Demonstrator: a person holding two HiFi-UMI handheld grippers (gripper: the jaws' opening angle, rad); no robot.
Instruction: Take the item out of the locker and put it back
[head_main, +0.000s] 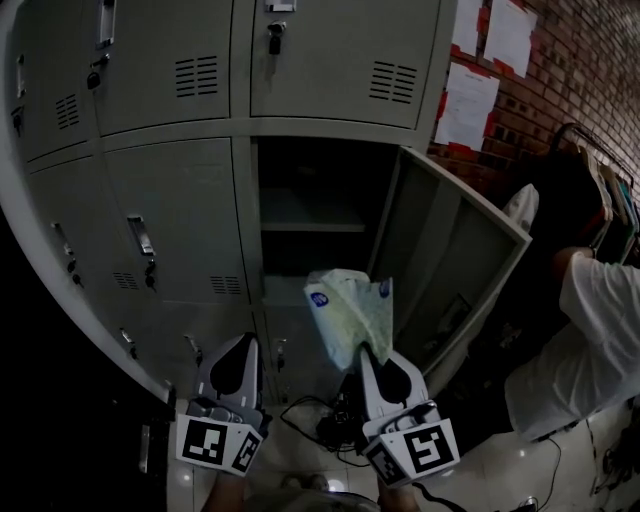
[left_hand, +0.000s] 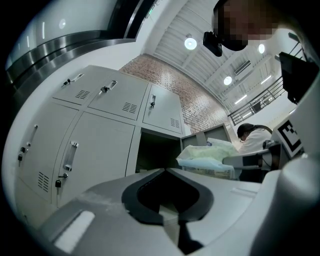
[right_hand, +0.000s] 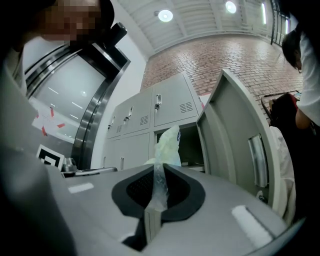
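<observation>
A pale green plastic packet (head_main: 352, 310) with blue print hangs in front of the open locker compartment (head_main: 310, 230). My right gripper (head_main: 366, 350) is shut on its lower edge. In the right gripper view the packet's thin film (right_hand: 159, 185) is pinched between the shut jaws of the right gripper (right_hand: 159, 167), and the packet (right_hand: 168, 146) rises toward the locker opening (right_hand: 190, 145). My left gripper (head_main: 245, 342) is level with the right one on its left, shut and empty. From the left gripper (left_hand: 165, 170) the packet (left_hand: 210, 155) shows outside the compartment.
The locker door (head_main: 450, 260) swings open to the right of the compartment. Shut lockers (head_main: 180, 220) fill the left and top. A person in a white shirt (head_main: 590, 340) stands at the right, near a clothes rack (head_main: 600, 190). Cables (head_main: 310, 420) lie on the floor below the grippers.
</observation>
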